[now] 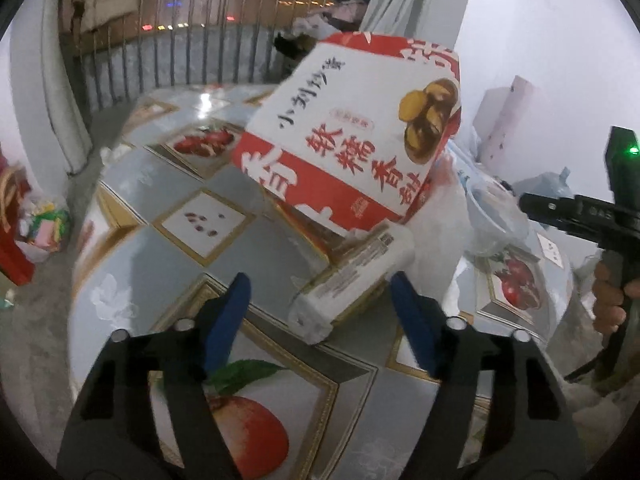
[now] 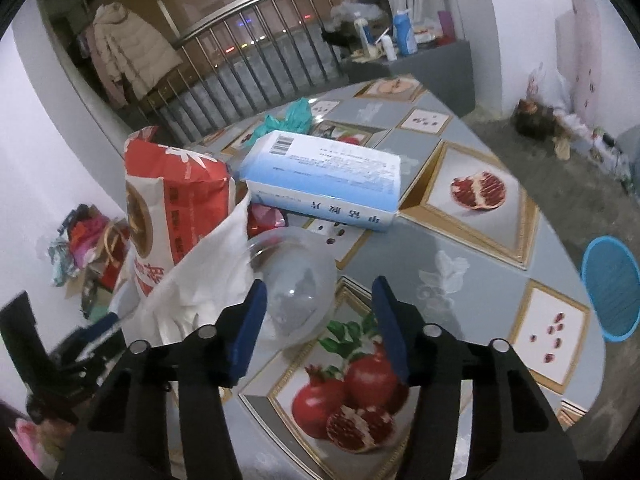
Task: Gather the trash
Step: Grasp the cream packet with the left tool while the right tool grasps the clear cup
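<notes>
So both sets of fingers are open, left gripper (image 1: 320, 316) by a white roll (image 1: 352, 280), right gripper (image 2: 318, 322) around a clear lid (image 2: 292, 284).

Red-and-white paper bag (image 1: 352, 136) is showing black brush characters 小刘炒货 and red characters 软糯香甜 beside a chestnut picture. Blue-and-white box (image 2: 324, 176), lying just right of that bag, is carrying a barcode on top and upside-down characters 中药饮片 along its side; small print is staying unreadable.
</notes>
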`<state>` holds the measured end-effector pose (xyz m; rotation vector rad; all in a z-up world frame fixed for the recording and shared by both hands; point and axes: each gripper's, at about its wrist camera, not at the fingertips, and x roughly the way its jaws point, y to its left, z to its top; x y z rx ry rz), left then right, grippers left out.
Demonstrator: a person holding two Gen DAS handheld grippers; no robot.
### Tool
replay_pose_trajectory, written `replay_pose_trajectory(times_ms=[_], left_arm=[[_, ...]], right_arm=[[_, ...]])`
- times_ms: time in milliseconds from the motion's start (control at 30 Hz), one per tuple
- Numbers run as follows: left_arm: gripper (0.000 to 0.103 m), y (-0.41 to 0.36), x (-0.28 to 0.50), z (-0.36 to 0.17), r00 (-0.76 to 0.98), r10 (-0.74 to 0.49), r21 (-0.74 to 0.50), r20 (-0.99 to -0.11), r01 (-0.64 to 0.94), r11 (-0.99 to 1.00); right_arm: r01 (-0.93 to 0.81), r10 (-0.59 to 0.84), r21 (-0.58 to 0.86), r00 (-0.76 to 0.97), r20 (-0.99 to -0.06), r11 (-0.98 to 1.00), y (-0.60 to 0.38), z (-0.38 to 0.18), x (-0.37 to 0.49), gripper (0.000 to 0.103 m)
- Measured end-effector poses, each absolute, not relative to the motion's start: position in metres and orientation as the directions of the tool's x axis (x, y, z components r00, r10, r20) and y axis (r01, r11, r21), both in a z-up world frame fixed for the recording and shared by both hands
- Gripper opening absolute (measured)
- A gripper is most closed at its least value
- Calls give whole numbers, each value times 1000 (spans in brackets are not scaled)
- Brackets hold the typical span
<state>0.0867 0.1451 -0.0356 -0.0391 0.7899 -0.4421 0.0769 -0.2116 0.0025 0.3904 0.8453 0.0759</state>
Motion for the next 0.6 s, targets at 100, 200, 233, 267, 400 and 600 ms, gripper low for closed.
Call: replay_pose_trajectory(times_ms=[100, 200, 233, 267, 400, 600], left_arm=[[57, 143, 88, -38, 600, -422, -208, -680, 394, 895], [47, 143, 87, -40, 590, -435, -216, -680, 406, 888], [45, 143, 86, -40, 590, -436, -217, -680, 406, 888], [43, 142, 84, -39, 591, -436, -214, -679, 408, 887], [38, 142, 79, -37, 595, -439, -213, -673, 413, 886], [34, 144, 65, -25, 621, -426, -195, -658, 406, 893]], right_arm=[[83, 239, 380, 650, -721, 921, -209, -1, 82, 41], [83, 254, 392, 636, -729, 916, -206, -3, 83, 30], [83, 258, 395, 632, -731, 915, -206, -4, 84, 24], [82, 262, 397, 628, -732, 914, -205, -4, 84, 21], [78, 255, 392, 642, -723, 917, -206, -1, 81, 6], [77, 248, 396, 666, -704, 915, -215, 5, 70, 6]])
